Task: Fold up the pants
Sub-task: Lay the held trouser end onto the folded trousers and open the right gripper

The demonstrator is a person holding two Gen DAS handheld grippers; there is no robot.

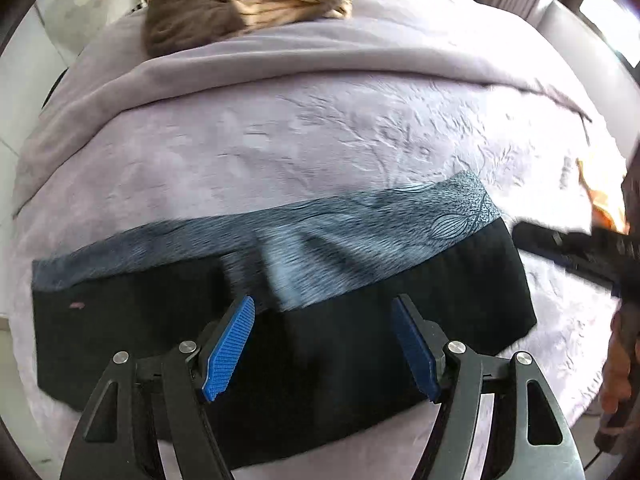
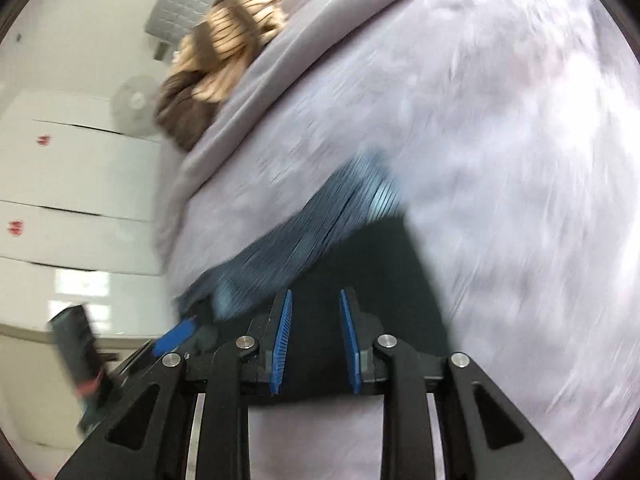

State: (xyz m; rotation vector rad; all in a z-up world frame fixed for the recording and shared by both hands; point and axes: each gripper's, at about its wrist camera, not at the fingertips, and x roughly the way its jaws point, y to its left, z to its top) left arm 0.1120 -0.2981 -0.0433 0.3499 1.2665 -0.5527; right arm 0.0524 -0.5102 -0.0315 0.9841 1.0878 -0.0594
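A: Pants first. Where are they?

B: The black fabric pants with a grey-blue patterned band (image 1: 280,344) lie flat in a folded strip across the pale lilac embossed bedspread (image 1: 280,136), patterned band along the far edge, black part nearer the camera. In the right wrist view the same pants (image 2: 380,280) show blurred, with one corner pointing away.

A: Left gripper?

B: The black left gripper with blue ribbed pads (image 1: 324,344) hangs above the black part of the strip, jaws spread wide, nothing between them. Pads clear of the cloth.

A: Right one?

B: The black right gripper with blue pads (image 2: 316,344) has jaws parted by a narrow gap, nothing pinched, over the black cloth. It also shows at the right edge of the left wrist view (image 1: 576,248), just beside the end of the pants.

A: Anything else around?

B: A plain lilac sheet folded back (image 1: 280,52) lies beyond the bedspread. A brown and tan striped crumpled garment (image 1: 248,0) sits at the far end. White cabinet panels with red marks (image 2: 72,184) and a white fan (image 2: 134,106) stand off to the side.
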